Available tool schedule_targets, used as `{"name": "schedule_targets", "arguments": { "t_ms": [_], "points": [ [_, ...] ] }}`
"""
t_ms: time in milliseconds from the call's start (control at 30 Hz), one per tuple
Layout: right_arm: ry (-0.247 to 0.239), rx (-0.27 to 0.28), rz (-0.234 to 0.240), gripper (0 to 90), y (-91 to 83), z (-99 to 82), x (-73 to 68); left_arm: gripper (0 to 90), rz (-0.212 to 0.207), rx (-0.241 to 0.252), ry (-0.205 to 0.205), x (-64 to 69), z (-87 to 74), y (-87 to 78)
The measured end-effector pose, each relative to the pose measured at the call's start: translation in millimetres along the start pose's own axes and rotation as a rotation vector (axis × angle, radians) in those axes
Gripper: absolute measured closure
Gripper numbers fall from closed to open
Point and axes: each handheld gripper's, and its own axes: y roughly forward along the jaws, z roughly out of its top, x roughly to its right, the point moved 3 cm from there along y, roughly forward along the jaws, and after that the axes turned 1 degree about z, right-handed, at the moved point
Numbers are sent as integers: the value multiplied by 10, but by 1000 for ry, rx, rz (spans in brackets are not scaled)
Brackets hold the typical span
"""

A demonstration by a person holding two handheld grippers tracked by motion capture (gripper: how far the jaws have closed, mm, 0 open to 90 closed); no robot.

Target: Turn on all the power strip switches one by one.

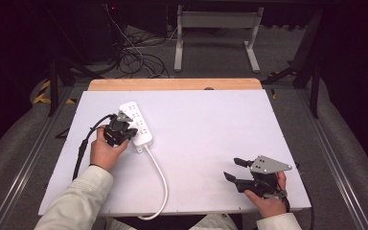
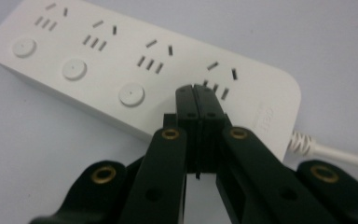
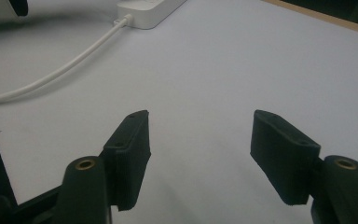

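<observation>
Left gripper (image 2: pixel 196 88) – jaws pressed together – tips on a white plastic power strip (image 2: pixel 121 60); right gripper (image 3: pixel 198 135) gapes wide over the tabletop (image 3: pixel 242 60).

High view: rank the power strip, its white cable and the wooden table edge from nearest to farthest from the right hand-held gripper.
1. White cable, to the left of the right hand-held gripper.
2. Power strip, farther left, under the left hand-held gripper.
3. Wooden table edge, at the far side.
</observation>
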Motion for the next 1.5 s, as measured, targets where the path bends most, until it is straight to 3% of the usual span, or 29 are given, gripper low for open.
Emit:
{"name": "schedule_targets", "arguments": {
  "t_ms": [167, 333, 733, 1067, 1300, 1400, 1500],
  "points": [
    [8, -5, 1, 379, 15, -6, 19, 900, -4, 62, -30, -82, 130, -108],
    [5, -4, 2, 378, 17, -8, 15, 900, 22, 44, -29, -158, 187, -87],
    [6, -10, -3, 373, 11, -13, 22, 900, 31, 13, -50, -294, 144, 78],
    [6, -11, -3, 373, 14, -18, 25, 900, 46, -8, -35, -311, 115, 154],
    [5, -12, -2, 373, 15, -21, 28, 900, 34, -2, -34, -281, 114, 162],
    [4, -16, -4, 374, 17, -24, 26, 900, 71, -14, -21, -237, 130, 165],
    [4, -17, -4, 374, 17, -24, 25, 900, 70, -17, -24, -230, 129, 165]
  ]
}}
